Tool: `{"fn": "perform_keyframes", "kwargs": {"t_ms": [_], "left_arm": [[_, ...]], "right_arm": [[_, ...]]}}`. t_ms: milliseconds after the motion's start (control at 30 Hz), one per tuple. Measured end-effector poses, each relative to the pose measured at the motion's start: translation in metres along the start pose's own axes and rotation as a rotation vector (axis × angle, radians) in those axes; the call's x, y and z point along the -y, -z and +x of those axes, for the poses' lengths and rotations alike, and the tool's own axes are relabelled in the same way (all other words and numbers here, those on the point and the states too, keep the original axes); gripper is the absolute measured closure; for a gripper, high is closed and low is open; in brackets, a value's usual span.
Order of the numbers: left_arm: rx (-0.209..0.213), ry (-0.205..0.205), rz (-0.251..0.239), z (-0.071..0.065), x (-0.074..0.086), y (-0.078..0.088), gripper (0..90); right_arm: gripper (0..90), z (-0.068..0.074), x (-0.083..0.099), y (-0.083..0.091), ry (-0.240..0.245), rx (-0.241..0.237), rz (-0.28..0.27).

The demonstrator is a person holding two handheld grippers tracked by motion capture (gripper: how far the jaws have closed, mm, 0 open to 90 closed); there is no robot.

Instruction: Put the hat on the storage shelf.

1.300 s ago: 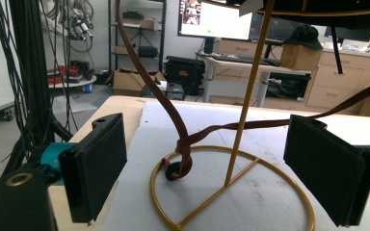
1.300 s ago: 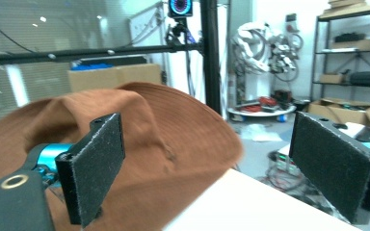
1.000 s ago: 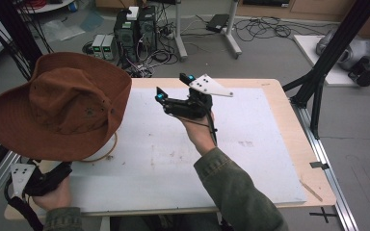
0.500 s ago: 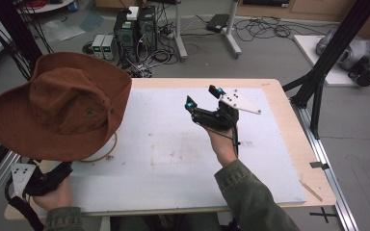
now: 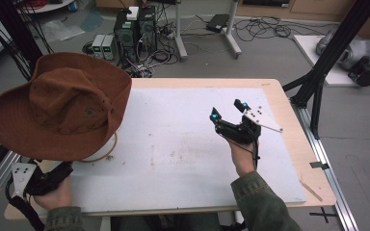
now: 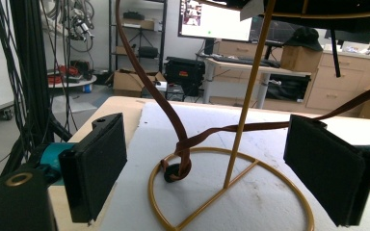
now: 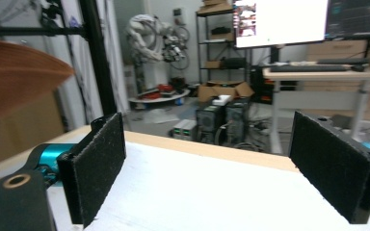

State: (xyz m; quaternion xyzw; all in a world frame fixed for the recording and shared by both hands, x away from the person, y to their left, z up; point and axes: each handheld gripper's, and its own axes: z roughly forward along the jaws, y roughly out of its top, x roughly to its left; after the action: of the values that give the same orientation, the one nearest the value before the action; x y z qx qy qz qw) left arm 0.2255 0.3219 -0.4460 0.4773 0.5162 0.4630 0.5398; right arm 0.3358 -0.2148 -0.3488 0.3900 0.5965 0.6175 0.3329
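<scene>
Sitting on its gold wire stand (image 6: 231,192) at about nine o'clock on the table (image 5: 279,86), the brown hat (image 5: 62,108) looks already placed, its brim hanging out past the table's left edge in the high view; judging by that, the main work seems done, and what may be left is only a small tidy of the chin strap (image 6: 173,120) or a pull-away of both tools. The left gripper (image 5: 36,179) rests low at about seven o'clock, just under the hat's near brim, held in the person's hand at the table's front corner. In the left gripper view its two black jaws stand wide apart and hold nothing; the stand's ring base lies on the white mat (image 5: 173,144) between and just beyond them, the upright rod rising at twelve o'clock and the strap looping down to a knot near the ring's left side, close but not touching either jaw. The right gripper (image 5: 227,111) hovers over the mat at about three o'clock, well apart from the hat; its jaws are also spread wide and empty in the right gripper view, where the hat's brim shows at ten o'clock
</scene>
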Motion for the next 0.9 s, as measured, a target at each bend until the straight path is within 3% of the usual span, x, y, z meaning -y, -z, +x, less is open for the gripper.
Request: {"fn": "perform_keyframes", "kwargs": {"t_ms": [500, 633, 733, 900], "left_arm": [[-0.011, 0.007, -0.002, 0.002, -0.001, 0.003, 15.3], [-0.013, 0.012, -0.003, 0.001, 0.000, 0.002, 15.3], [-0.009, 0.019, -0.009, -0.001, 0.000, 0.001, 15.3], [-0.001, 0.016, -0.003, -0.002, 0.000, 0.000, 15.3]], "right_arm": [[12.8, -0.039, 0.056, 0.047, 0.007, 0.200, 0.031], [12.8, -0.050, 0.072, 0.057, -0.021, 0.239, 0.054], [12.8, -0.055, 0.074, 0.060, -0.042, 0.251, 0.049], [13.2, -0.054, 0.072, 0.063, -0.011, 0.253, 0.036]]}}
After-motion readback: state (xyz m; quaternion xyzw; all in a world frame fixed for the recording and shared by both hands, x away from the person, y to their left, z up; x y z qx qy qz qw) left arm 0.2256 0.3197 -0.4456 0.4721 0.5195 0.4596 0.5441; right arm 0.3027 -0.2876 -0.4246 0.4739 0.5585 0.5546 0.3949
